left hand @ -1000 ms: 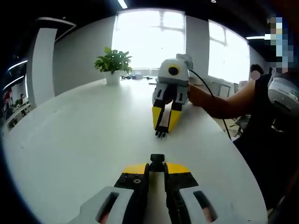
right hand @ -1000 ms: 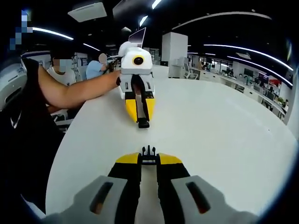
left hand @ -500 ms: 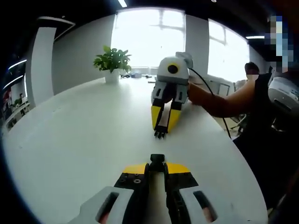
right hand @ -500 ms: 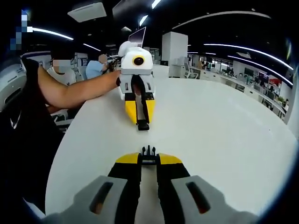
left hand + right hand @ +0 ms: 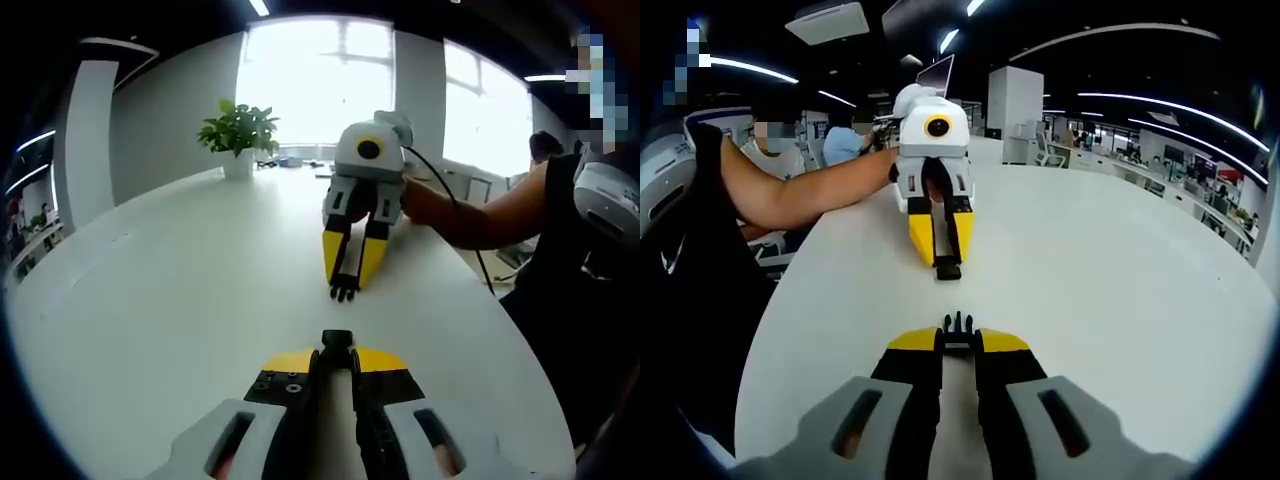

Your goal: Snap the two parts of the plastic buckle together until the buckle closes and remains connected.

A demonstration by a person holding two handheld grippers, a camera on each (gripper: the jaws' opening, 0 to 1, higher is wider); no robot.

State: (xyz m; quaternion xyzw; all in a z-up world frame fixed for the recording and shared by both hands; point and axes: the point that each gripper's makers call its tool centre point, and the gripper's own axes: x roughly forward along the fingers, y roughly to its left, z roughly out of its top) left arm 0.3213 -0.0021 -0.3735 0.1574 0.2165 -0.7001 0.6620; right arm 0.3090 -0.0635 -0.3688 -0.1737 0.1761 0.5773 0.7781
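- The plastic buckle is in two separate parts, and each part sits between the jaws of one gripper, above the white table (image 5: pixel 170 300).
- In the left gripper view, the socket part (image 5: pixel 337 342) is a small black piece that sticks out from the tips of the left gripper (image 5: pixel 336 358); the jaws are closed tightly on it.
- In the right gripper view, the pronged part (image 5: pixel 958 325) is black, with short prongs pointing forward, and it is clamped between the closed jaws of the right gripper (image 5: pixel 958 340).
- The two grippers face each other, tip toward tip, and the two parts are near but not touching; a strip of bare table lies between them.
- In the left gripper view, the right gripper appears beyond, with the pronged part at its yellow tips.
- A person's arm (image 5: pixel 480 215) reaches to it from the right side.
- A potted plant (image 5: pixel 240 135) stands at the far edge of the table, before bright windows (image 5: pixel 320 80).
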